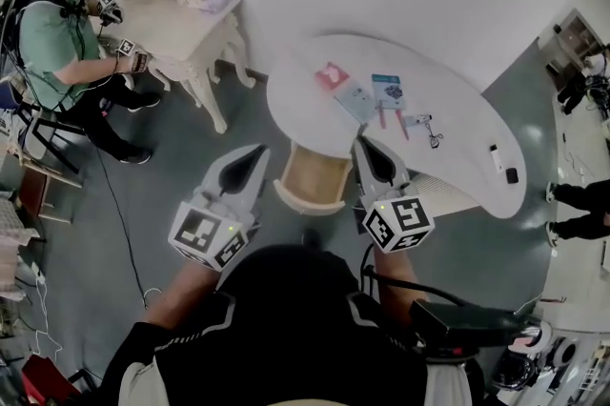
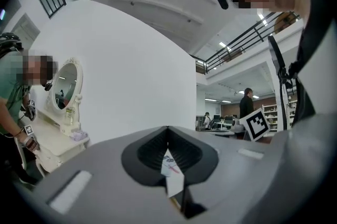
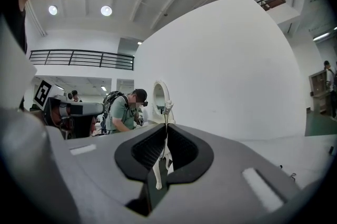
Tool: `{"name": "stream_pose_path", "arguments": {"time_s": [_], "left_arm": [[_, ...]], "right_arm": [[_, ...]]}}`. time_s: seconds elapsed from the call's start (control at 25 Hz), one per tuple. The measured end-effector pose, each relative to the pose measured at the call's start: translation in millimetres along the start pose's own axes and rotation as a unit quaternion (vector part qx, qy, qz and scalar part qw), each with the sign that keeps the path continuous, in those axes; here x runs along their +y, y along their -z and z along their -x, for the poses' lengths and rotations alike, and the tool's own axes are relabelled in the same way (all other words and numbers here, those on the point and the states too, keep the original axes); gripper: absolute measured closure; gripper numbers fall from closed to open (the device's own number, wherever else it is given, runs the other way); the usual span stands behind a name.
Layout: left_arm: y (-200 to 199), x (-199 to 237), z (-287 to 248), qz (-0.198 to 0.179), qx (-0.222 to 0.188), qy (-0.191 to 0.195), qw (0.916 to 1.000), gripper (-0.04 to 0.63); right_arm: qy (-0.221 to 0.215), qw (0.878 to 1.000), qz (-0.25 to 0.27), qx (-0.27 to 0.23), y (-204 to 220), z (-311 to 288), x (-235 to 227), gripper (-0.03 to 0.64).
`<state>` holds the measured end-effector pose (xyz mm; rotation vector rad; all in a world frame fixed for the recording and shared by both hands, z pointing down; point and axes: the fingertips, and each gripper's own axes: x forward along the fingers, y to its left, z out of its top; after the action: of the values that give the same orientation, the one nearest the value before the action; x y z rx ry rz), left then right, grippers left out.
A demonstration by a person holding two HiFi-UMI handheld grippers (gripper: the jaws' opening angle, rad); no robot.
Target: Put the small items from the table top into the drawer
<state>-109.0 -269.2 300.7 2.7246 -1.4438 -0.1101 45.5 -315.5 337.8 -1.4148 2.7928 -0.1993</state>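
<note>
Looking down from the head view, the left gripper (image 1: 259, 150) and the right gripper (image 1: 360, 143) are held close to the person's body, near the front edge of a curved white surface (image 1: 457, 109). Both pairs of fingers are pressed together, and neither grips anything. Between the two grippers, an open drawer (image 1: 286, 190) juts out from under the surface, and its pale yellow inside looks bare. The small items all lie on the surface: a red card (image 1: 332, 75), a pale packet (image 1: 355, 99) just beside it, a blue-and-white packet (image 1: 388, 91), two pink pens (image 1: 391, 120), and a small metal tool (image 1: 424, 126). A white stick (image 1: 496, 156) and a small black object (image 1: 512, 175) lie farther right. At far left, another person (image 1: 57, 42) in a green shirt sits at a white dressing table (image 1: 181, 32).
</note>
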Motion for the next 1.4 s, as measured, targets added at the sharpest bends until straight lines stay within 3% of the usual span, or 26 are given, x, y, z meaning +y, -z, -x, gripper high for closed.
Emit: {"name": "stream_pose_path", "arguments": {"time_s": [0.32, 0.64, 1.24, 1.4], "left_arm": [[1.1, 9.7, -17.7, 0.008, 0.005, -0.03, 0.9995, 0.594], [3.6, 6.9, -36.4, 0.004, 0.012, -0.035, 0.9993, 0.595], [10.9, -5.1, -80.1, -0.003, 0.018, -0.04, 0.999, 0.594], [17.5, 1.7, -89.0, -0.023, 0.035, -0.056, 0.9975, 0.595]], "right_arm": [[-0.033, 0.999, -0.009, -0.009, -1.1, -21.5, -10.5, 0.6], [-0.05, 0.999, -0.015, -0.009, 1.4, -31.3, -27.9, 0.6], [-0.104, 0.994, 0.011, 0.018, 13.6, -48.6, -49.2, 0.6], [-0.127, 0.99, 0.053, 0.014, 4.8, -58.5, -45.1, 0.6]]}}
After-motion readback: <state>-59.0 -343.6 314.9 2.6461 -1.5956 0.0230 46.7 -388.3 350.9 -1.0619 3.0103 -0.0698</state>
